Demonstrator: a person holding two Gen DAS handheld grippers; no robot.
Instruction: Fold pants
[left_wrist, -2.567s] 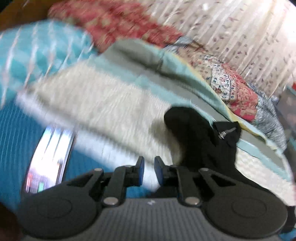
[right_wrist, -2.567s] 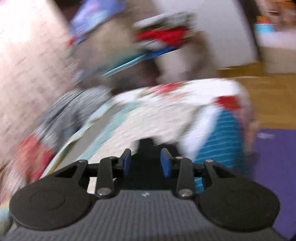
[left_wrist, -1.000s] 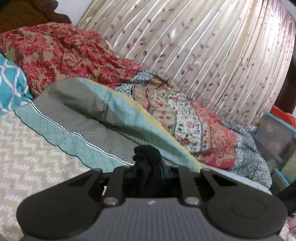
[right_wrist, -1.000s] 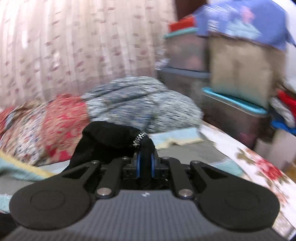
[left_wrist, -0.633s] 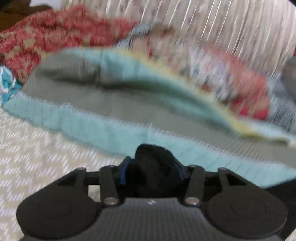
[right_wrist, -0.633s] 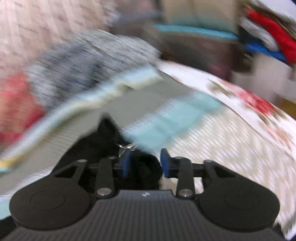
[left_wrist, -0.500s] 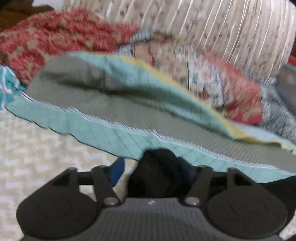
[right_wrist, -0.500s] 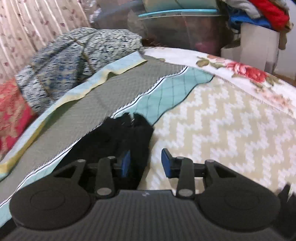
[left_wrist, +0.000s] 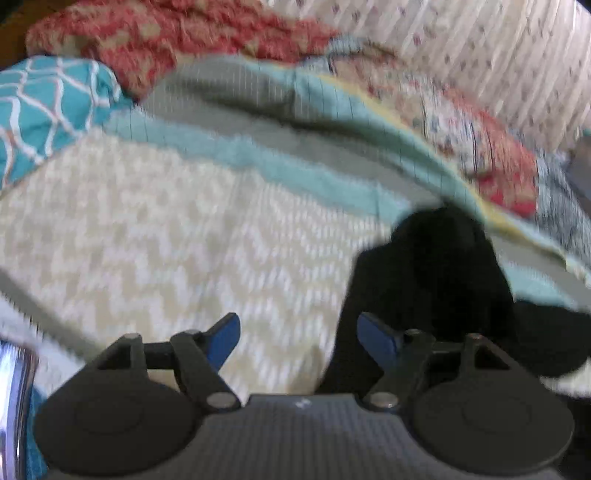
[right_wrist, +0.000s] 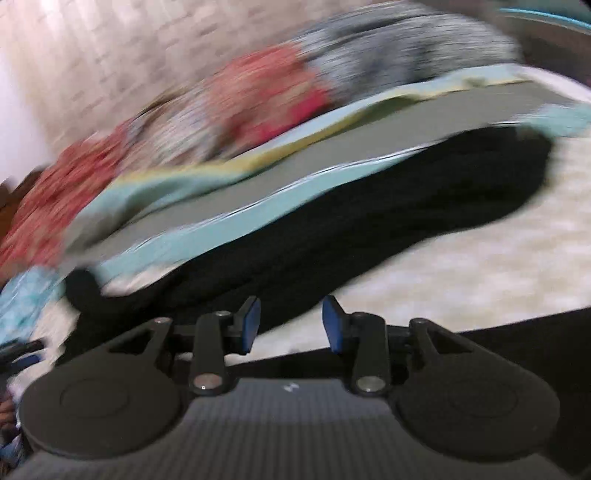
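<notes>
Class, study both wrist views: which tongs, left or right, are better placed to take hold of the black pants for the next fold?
Probably the right tongs: open, with the black pants stretching straight ahead of their gap. The left tongs, also open, face mostly bare zigzag bedsheet, the pants off to their right.

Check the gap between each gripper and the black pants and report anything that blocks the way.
Nothing visible blocks either one. The left gripper, jaws just opened, has only bare zigzag bedspread between it and the black pants to its right. The right gripper stands open, directly facing the pants.
</notes>
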